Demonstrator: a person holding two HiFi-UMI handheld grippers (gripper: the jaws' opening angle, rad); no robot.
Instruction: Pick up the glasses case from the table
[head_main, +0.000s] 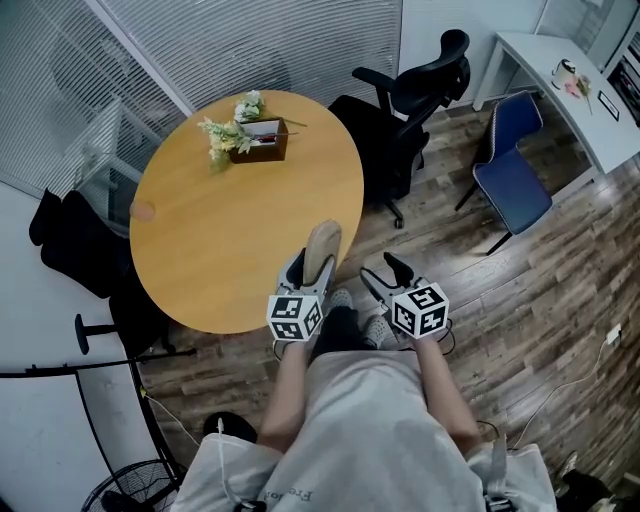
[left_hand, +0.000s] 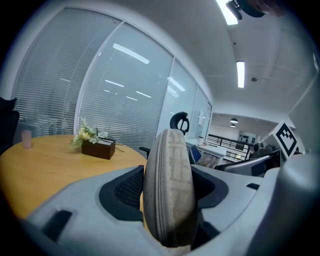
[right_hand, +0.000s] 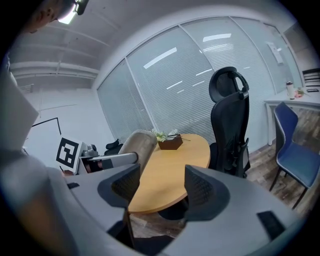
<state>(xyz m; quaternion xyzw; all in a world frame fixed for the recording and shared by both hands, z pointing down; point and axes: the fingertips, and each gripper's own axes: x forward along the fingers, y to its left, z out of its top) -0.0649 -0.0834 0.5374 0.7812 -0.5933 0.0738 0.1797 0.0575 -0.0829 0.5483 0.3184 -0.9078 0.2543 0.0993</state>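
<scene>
Closest to us were our two tongs, held side by side over our lap. Our left tongs (head_main: 312, 272) were pinching the glasses case (head_main: 323, 243), with one pad on each wide side. Our right tongs (head_main: 385, 276) were spread wide with nothing between them. Through them we saw only the counter and the floor.

The case sat right inside the left tongs, so the left hand was the near one. The right tongs were just beside it, on its right, and did not touch it. The case's long way ran straight out from the left tongs, away from us. Its far end pointed across the round wooden counter (head_main: 200, 240) toward the box of flowers (head_main: 262, 140) and tipped a little up. It stood on its thin edge, with the zip seam facing back at us. Only its back end was between the pads. Most of it stuck out in front, over the near edge of the counter.

We thought it was off the counter, but we could not see under it to be sure. We judged the pick-up was nearly done. Any lift should go gently, since the long front end could swing.
</scene>
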